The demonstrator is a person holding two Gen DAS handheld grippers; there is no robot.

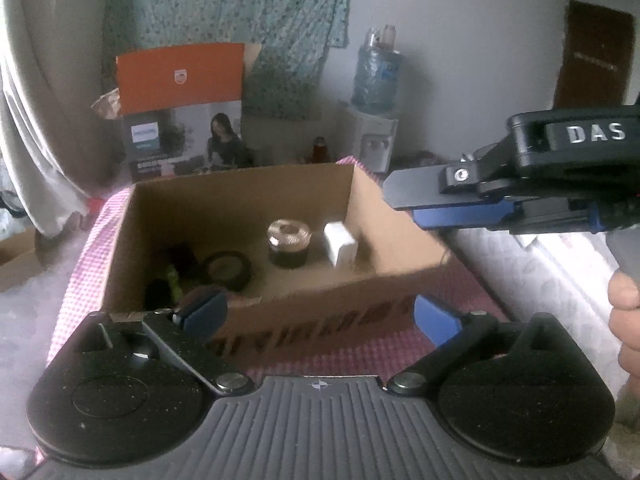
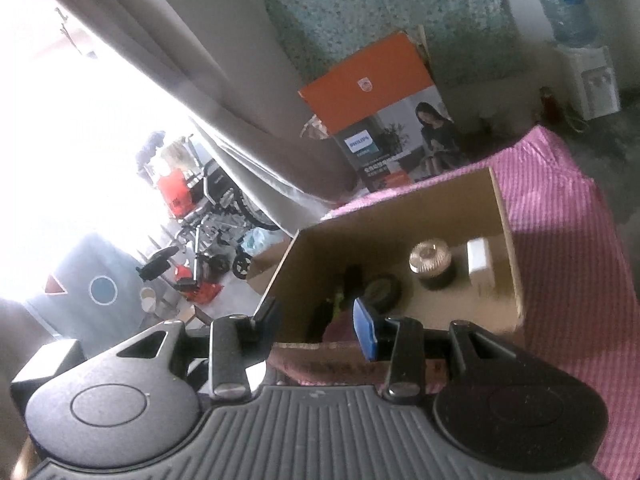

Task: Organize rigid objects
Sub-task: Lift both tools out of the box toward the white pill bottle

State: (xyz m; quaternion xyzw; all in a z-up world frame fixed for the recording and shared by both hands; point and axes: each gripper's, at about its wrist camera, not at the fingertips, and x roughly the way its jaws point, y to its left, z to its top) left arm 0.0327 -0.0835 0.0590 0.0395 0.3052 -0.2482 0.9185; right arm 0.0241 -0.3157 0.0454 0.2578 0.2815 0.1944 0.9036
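Observation:
An open cardboard box (image 1: pixel 384 236) sits on a pink checked cloth (image 1: pixel 360 344). Inside it are a dark jar with a gold lid (image 1: pixel 289 242), a white block (image 1: pixel 340 244), a black round tin (image 1: pixel 226 270) and a dark and green object (image 1: pixel 170 276). My left gripper (image 1: pixel 320 316) is open and empty, just in front of the box's near wall. My right gripper (image 1: pixel 404 200) reaches in from the right, above the box's right wall. In the right wrist view my right gripper (image 2: pixel 316 316) is open and empty above the box (image 2: pixel 508 216), over its near left corner.
An orange and grey Philips carton (image 1: pixel 184 112) stands behind the box. A water dispenser (image 1: pixel 376 100) stands at the back right by a brown door (image 1: pixel 592 56). A patterned cloth (image 1: pixel 240 12) hangs on the wall. A bright doorway with a wheelchair (image 2: pixel 216 208) lies to the left.

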